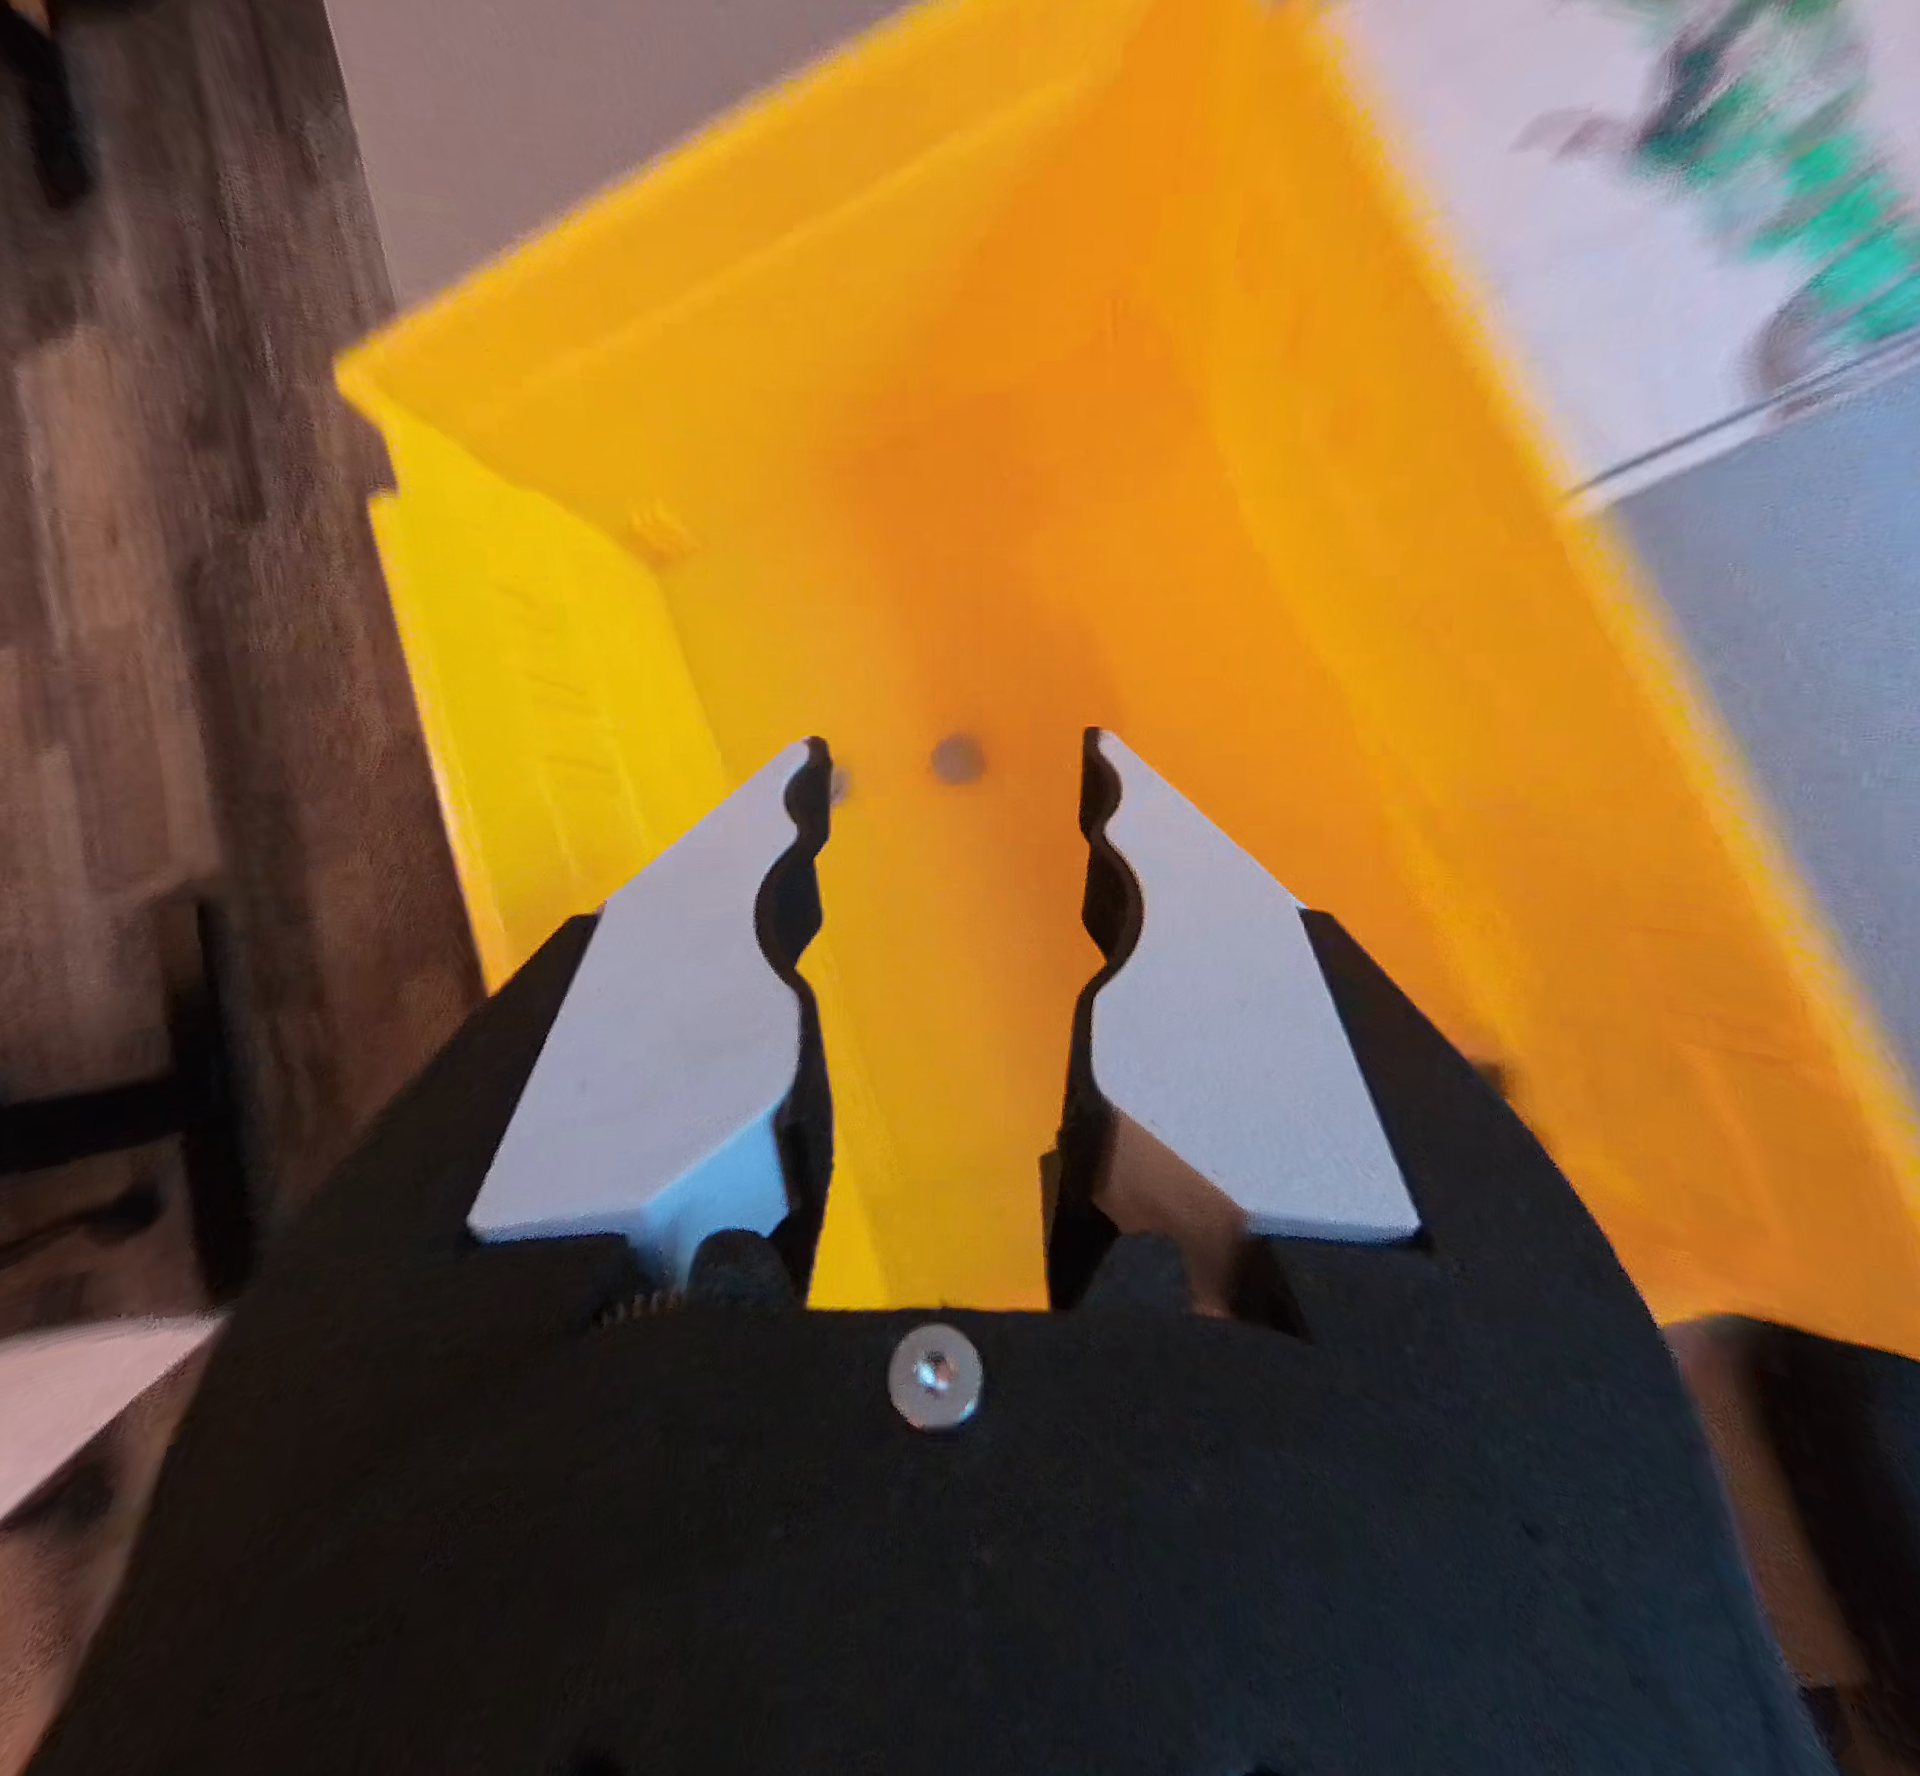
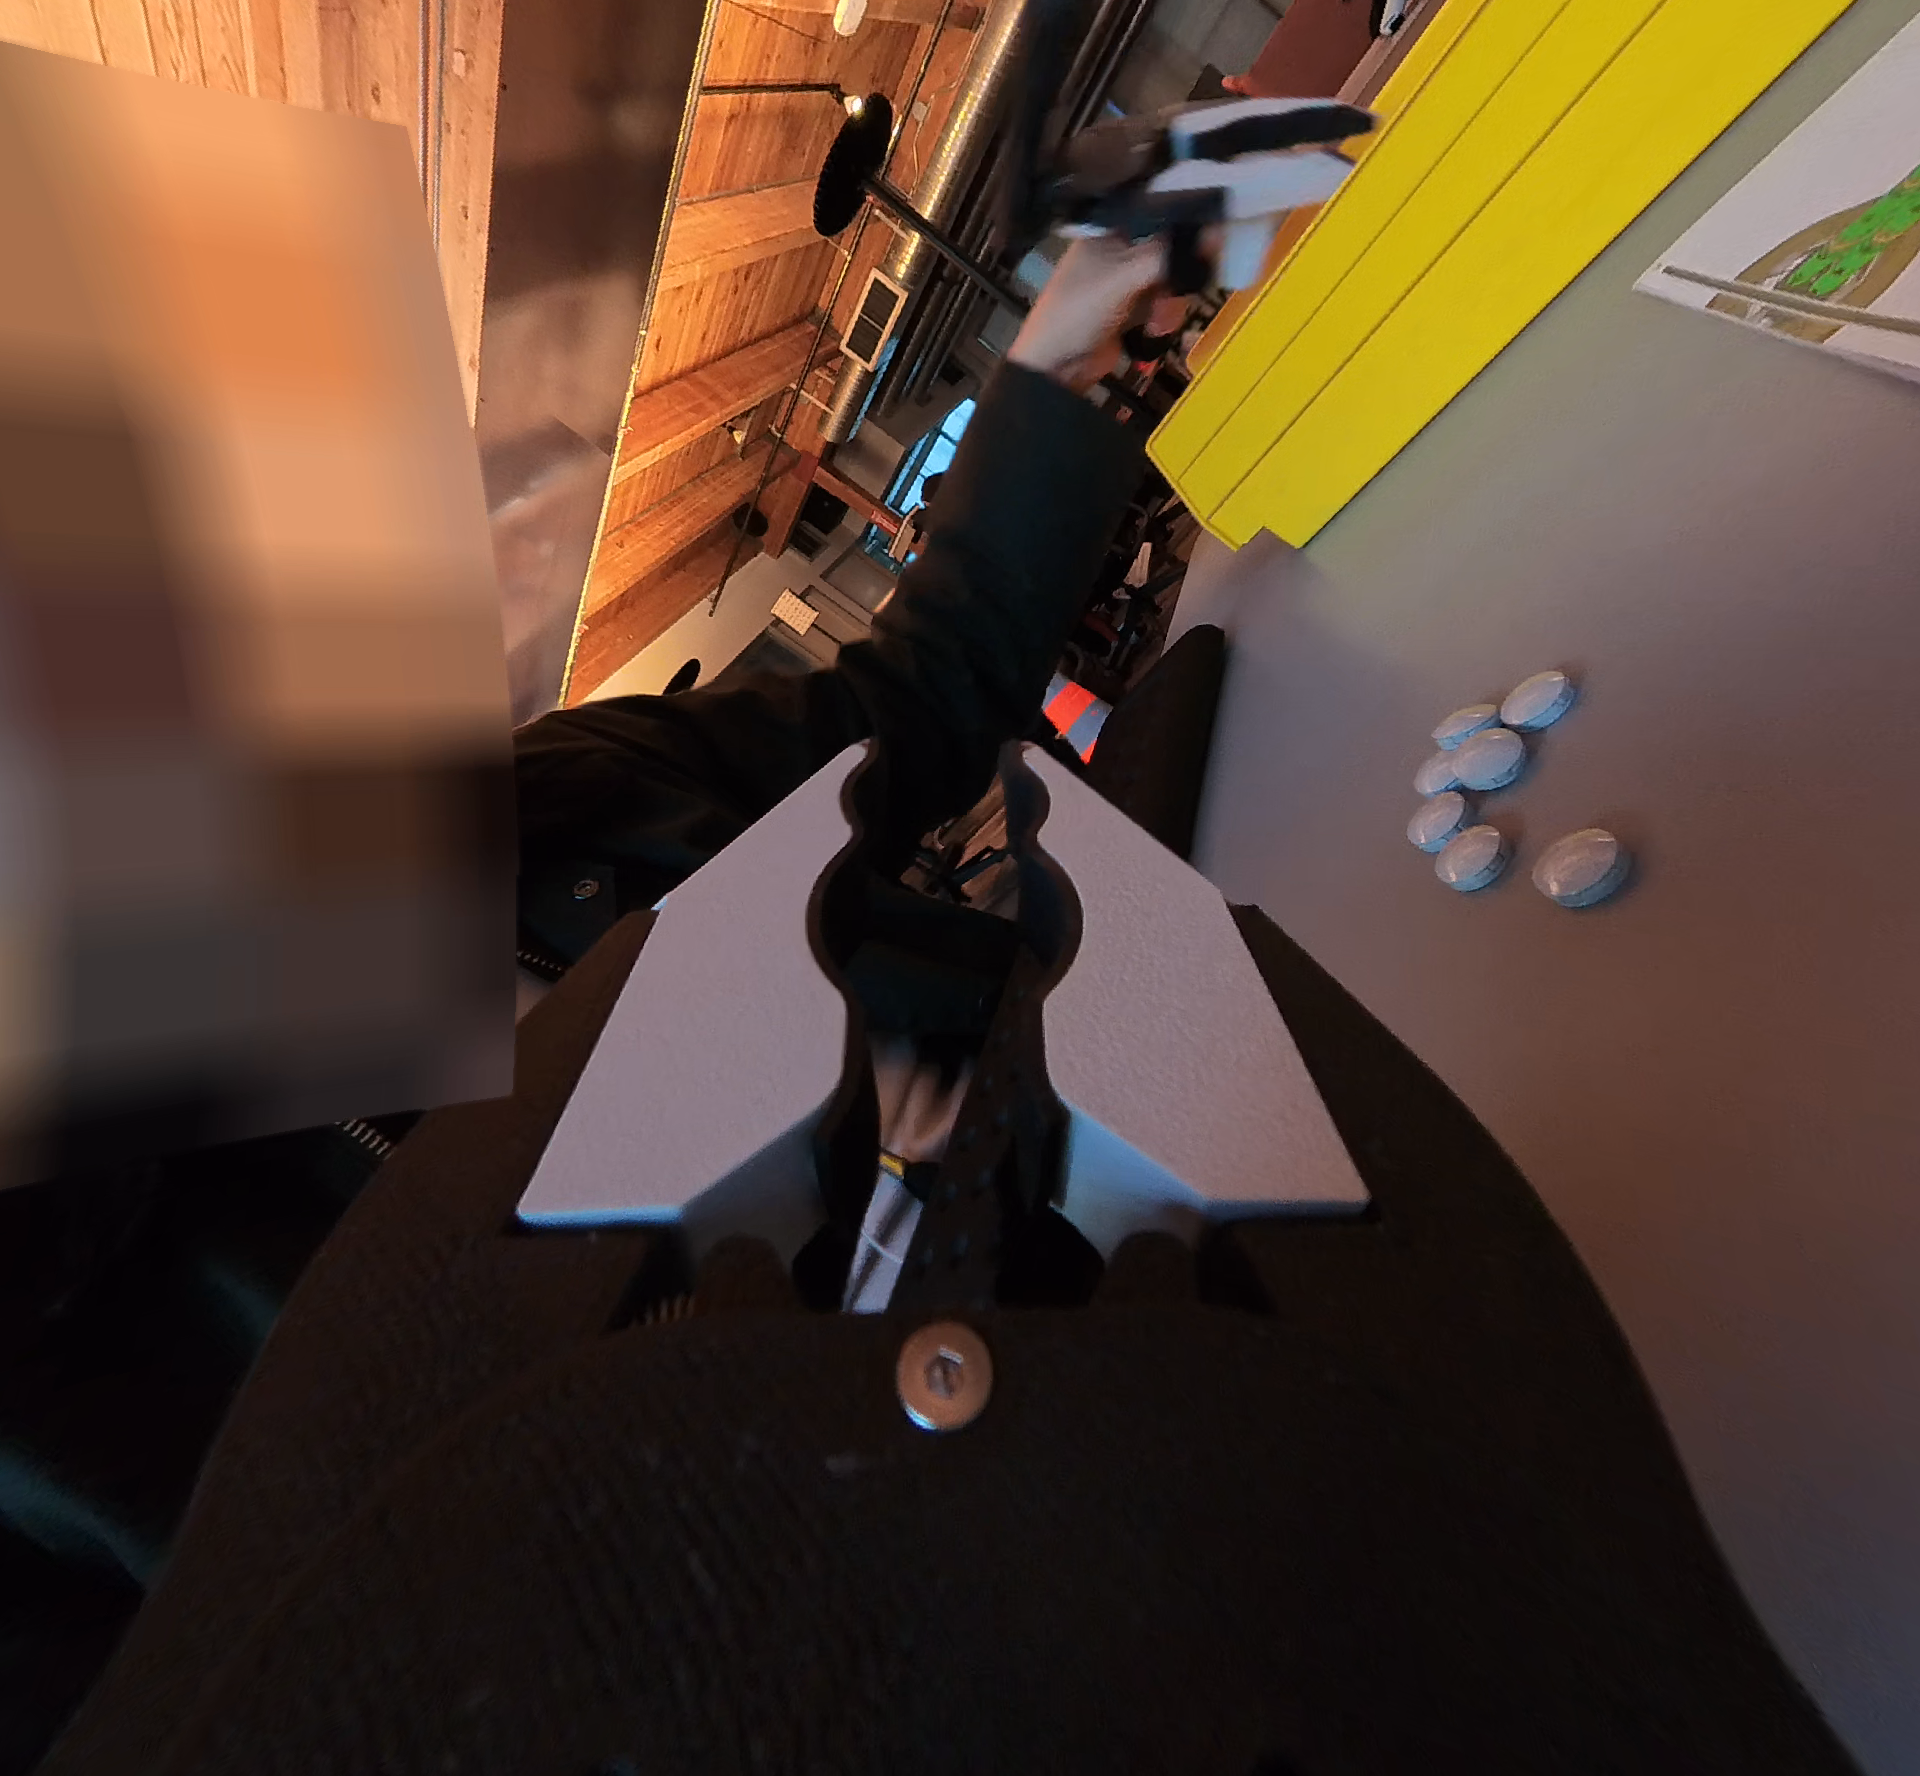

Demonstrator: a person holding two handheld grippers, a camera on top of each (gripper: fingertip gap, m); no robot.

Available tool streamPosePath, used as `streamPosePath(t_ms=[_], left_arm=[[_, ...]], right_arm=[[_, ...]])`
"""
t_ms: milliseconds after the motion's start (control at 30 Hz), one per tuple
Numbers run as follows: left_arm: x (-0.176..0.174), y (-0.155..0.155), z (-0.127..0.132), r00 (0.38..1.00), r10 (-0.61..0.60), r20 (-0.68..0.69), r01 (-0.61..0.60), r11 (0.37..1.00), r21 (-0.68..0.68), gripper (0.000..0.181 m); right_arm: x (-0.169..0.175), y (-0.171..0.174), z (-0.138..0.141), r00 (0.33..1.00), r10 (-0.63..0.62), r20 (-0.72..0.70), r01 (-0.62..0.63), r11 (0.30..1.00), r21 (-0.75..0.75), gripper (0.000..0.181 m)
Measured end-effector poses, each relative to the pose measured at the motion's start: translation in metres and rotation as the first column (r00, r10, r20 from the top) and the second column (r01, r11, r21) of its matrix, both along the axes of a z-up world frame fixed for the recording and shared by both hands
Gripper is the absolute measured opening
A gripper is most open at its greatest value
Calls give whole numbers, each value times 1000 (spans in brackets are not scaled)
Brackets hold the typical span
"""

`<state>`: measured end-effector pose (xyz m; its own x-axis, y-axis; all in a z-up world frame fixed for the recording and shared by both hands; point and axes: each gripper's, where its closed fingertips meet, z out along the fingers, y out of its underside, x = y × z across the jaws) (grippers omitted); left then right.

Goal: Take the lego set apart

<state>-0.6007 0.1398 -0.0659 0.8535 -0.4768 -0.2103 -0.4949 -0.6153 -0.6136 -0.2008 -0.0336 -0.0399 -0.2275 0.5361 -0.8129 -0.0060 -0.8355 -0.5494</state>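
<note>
My left gripper [image 1: 956, 752] is open and empty, pointing down into a yellow bin [image 1: 1299, 438]. Two small grey round pieces [image 1: 956, 758] lie on the bin floor between and beside the fingertips. Blurred green lego pieces [image 1: 1808, 168] sit on a white sheet to the upper right. My right gripper [image 2: 945, 758] is shut on a thin dark studded lego piece [image 2: 982, 1103] that runs along the jaws. The right wrist view also shows the left gripper [image 2: 1247, 168], held by a hand, over the yellow bin [image 2: 1455, 251].
Several grey round pieces [image 2: 1496, 791] lie in a cluster on the grey table [image 2: 1558, 1207]. A white sheet with green lego [image 2: 1860, 251] lies at the right edge. A black-sleeved arm [image 2: 987, 563] crosses the middle. Wooden floor [image 1: 156, 583] shows left of the bin. The left gripper's tips are roughly 45 centimetres from the right gripper's.
</note>
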Motion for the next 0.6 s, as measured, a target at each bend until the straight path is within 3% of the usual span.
streamPosePath(t_ms=[67,133,200,300,400,500,600], left_arm=[[48,-16,35,986,-97,138,84,992,98,41],[114,-46,64,933,-260,250,217,958,186,41],[180,-83,70,864,-415,286,362,906,220,45],[261,-119,36,788,-571,229,533,820,210,40],[328,-137,-12,720,-655,227,642,754,140,34],[366,-137,-49,693,-697,185,699,712,64,26],[383,-129,-62,686,-723,82,721,690,66,22]], right_arm=[[1,6,-2,999,-37,16,37,999,22,18],[4,15,-7,993,-106,59,102,992,73,18],[9,26,-6,978,-194,69,183,972,145,16],[18,40,-10,933,-336,131,284,908,307,14],[27,51,-12,858,-484,169,343,787,512,15],[34,57,-10,804,-569,173,361,698,619,15],[37,58,-9,804,-570,170,371,705,605,15]])
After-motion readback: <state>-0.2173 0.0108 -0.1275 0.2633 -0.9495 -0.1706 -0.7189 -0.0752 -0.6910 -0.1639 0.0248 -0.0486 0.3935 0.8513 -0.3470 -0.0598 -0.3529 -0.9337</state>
